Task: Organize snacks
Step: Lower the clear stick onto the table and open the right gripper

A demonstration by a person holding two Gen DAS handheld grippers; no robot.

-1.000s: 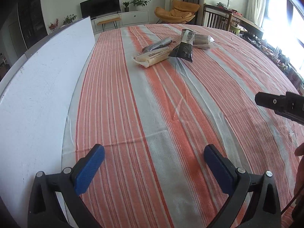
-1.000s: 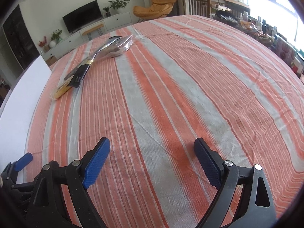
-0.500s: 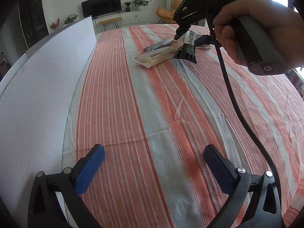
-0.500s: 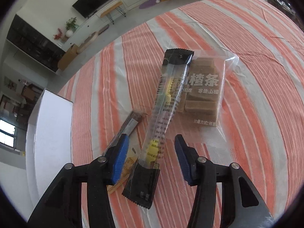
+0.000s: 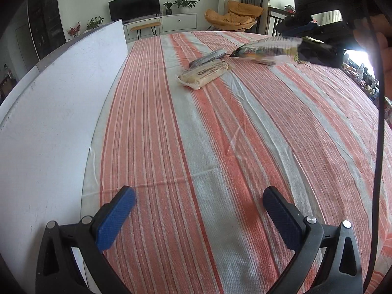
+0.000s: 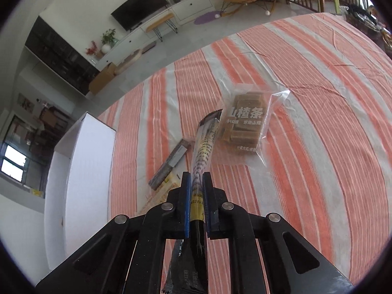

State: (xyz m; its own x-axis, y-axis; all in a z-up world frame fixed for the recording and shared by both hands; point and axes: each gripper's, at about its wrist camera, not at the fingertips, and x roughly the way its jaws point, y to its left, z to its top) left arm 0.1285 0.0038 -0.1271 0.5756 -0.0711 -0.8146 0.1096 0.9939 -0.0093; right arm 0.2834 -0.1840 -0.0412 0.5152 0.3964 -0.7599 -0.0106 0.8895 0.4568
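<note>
Since a second ago my right gripper has travelled from bare cloth to the snack pile, and its jaws have just been closing, now clamped flat on the stick pack. That pack was lying on the pile half a second back; now it hangs in my grip clear of the cloth, its black end trailing toward 6 o'clock under my fingers and its clear end pointing to 12 o'clock in the right wrist view. The blue pads press it from both sides with only the wrapper between them.

Beyond the pack's tip, toward 1 o'clock, the haw bag lies flat on the striped cloth. At 10 o'clock from my right jaws a dark bar lies aslant, and beneath its lower end sits the biscuit pack, partly hidden by my frame. The white box stands at 9 o'clock, well apart from the pile.

My left gripper has not stirred: jaws wide apart, nothing between them, hovering over bare cloth. From there I see the right gripper at 1 o'clock, holding the stick pack above the cloth, with the person's hand behind it.
</note>
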